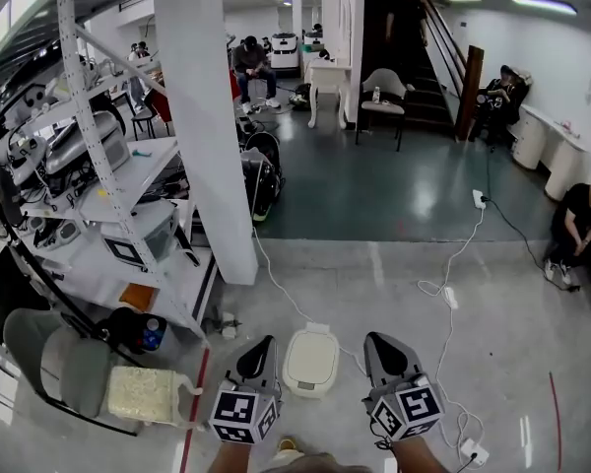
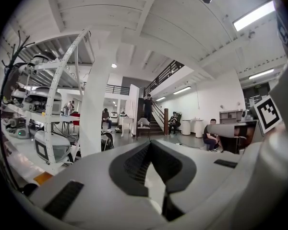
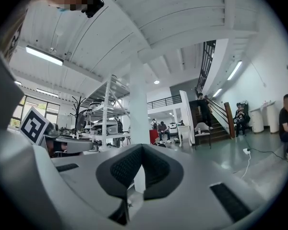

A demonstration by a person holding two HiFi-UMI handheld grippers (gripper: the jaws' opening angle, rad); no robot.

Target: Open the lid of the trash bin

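Left tongs, right tongs, both closed; one trash bin

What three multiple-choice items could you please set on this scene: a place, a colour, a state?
1. Where is the trash bin?
A. on the shelving
B. on the floor between the left gripper and right gripper
C. on the stairs

2. Its colour?
A. red
B. black
C. white

3. Its lid is:
A. shut
B. raised
C. lying beside it

Key: B, the head view shows it on the floor between them; C, its body is white; A, the lid lies flat on it.
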